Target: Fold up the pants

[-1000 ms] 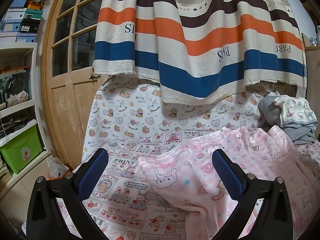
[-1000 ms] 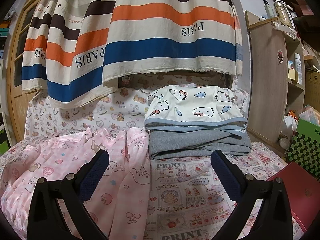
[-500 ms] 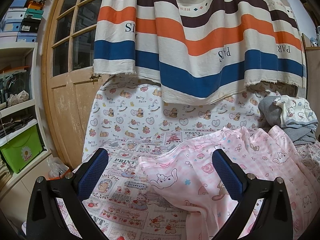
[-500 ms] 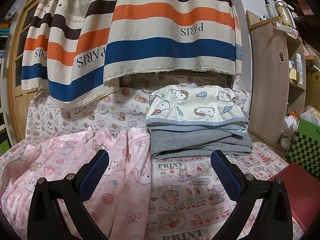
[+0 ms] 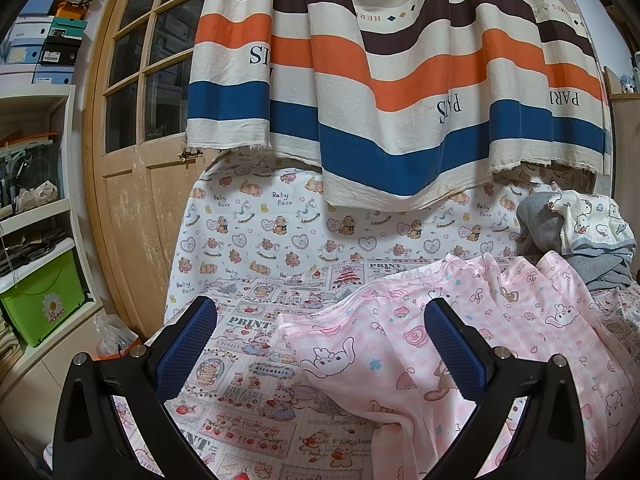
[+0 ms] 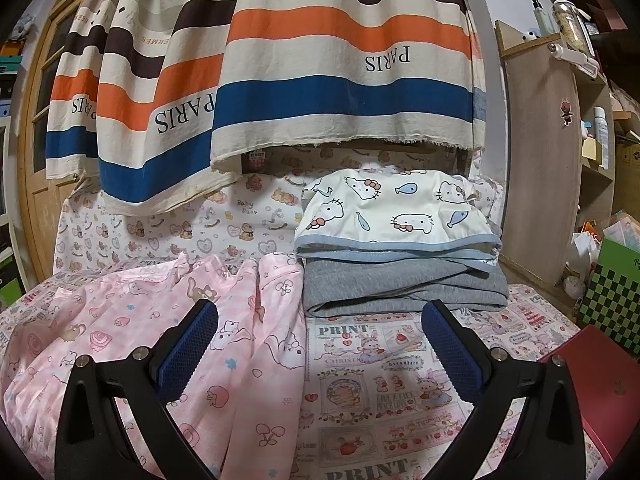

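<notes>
The pink printed pants lie rumpled and unfolded on the printed sheet, spreading under the left tongs' right finger and under the right tongs' left finger. Both tongs hang released, jaws wide, gripping nothing. The pants' lower end runs out of view, probably a leg. Ahead of the right tongs, folded clothes touch the pants' edge; bare sheet lies between the left tongs' fingers.

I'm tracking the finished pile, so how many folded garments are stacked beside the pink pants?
2. A white cat-print garment lies on top, and a grey garment lies under it, right of the pink pants. More layers may be hidden inside the stack.
</notes>
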{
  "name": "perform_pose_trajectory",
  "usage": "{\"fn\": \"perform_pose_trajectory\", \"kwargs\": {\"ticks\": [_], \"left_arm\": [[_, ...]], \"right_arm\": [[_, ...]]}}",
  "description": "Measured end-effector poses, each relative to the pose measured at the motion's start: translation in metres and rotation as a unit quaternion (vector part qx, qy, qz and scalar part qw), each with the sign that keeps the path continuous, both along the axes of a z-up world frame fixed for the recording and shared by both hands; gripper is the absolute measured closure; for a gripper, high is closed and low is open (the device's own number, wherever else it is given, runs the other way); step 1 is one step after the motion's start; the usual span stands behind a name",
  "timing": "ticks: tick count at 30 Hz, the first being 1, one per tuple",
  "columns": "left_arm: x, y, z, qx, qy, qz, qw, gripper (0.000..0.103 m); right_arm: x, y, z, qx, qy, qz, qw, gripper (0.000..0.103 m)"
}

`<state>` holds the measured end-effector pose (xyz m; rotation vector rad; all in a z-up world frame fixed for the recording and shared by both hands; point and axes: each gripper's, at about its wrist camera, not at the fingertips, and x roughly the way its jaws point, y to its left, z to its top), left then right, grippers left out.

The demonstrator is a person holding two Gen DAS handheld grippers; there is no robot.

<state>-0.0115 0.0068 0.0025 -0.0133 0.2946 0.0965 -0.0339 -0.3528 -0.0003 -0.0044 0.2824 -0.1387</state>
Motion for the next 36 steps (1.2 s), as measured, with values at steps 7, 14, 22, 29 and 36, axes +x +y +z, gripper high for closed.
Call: {"fn": "perform_pose_trajectory", "kwargs": {"ticks": [7, 14, 22, 29, 36], "left_arm": [[0.000, 0.000, 0.000, 0.000, 0.000, 0.000, 1.0000, 0.000], [0.001, 0.000, -0.001, 0.001, 0.002, -0.002, 1.0000, 0.000], [0.000, -0.003, -0.002, 0.001, 0.004, -0.017, 0.9998, 0.000], [-0.005, -0.010, -0.001, 0.004, 0.007, -0.027, 0.9996, 0.000], [-0.015, -0.004, 0.011, 0.005, -0.014, -0.038, 0.9991, 0.000]], "right_arm": [[0.001, 0.001, 0.001, 0.001, 0.003, 0.004, 1.000, 0.001], [0.006, 0.000, 0.000, 0.005, 0.013, 0.000, 1.000, 0.001], [0.005, 0.000, -0.001, 0.001, 0.010, 0.001, 1.000, 0.001], [0.004, 0.001, -0.001, -0.002, 0.009, 0.008, 1.000, 0.001], [0.000, 0.000, 0.001, 0.011, 0.010, 0.017, 1.000, 0.001]]}}
